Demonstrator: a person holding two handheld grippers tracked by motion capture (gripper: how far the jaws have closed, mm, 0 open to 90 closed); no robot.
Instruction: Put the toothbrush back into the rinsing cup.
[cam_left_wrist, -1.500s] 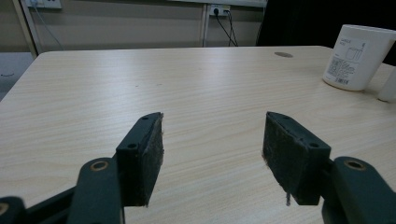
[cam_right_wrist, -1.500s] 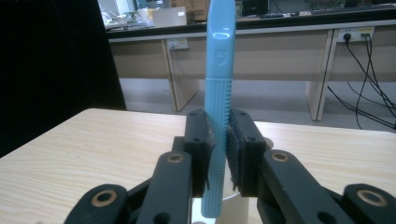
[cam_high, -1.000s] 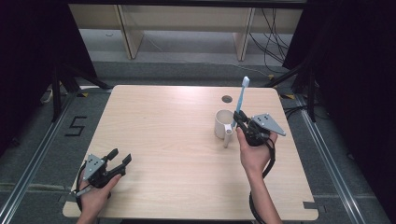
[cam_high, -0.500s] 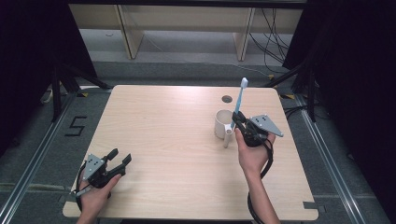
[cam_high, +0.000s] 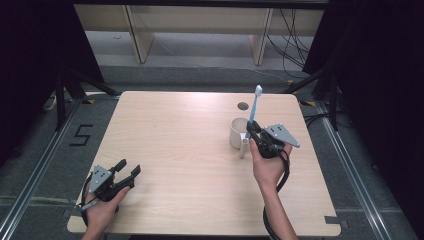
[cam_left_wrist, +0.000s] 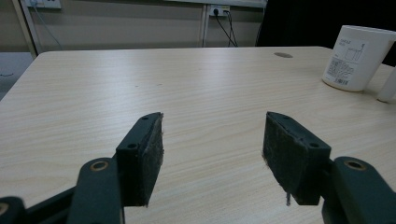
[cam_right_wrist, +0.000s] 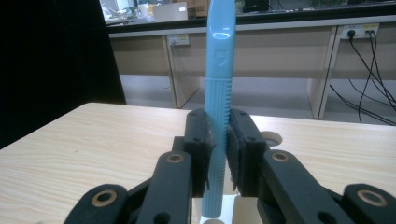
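Leftmost, at about seven o'clock on the pale wooden table (cam_high: 190, 150) in the high view: left gripper (cam_high: 126, 171), cradled in a hand at the near edge, jaws spread wide with nothing between them, aimed toward one o'clock across the bare top. Seen along its own jaws in the left gripper view (cam_left_wrist: 212, 147): black padded fingers (cam_left_wrist: 150, 154) well apart, plain wood grain in the gap, and off at two o'clock a white mug (cam_left_wrist: 357, 58) bearing a printed label, with the round cable hole (cam_left_wrist: 283, 55) in the tabletop near it, at one o'clock.

Further right in the high view, at roughly three o'clock on the table: white mug (cam_high: 238, 132), handle turned toward the near side, cable hole (cam_high: 243, 106) just beyond at twelve o'clock. Just beside the mug's right rim: right gripper (cam_high: 253, 131), grey three-cornered plate on top, cable looping down by the wrist, jaws clamped tight on a light blue toothbrush (cam_high: 254, 107). Toothbrush upright, leaning a touch toward one o'clock, head at the top, above the mug's right edge.

Confirmed in the right gripper view: pads (cam_right_wrist: 201, 154) of the gripper (cam_right_wrist: 218, 156) pressing both sides of the ribbed blue handle (cam_right_wrist: 217, 107), lower end over a white rim at six o'clock.
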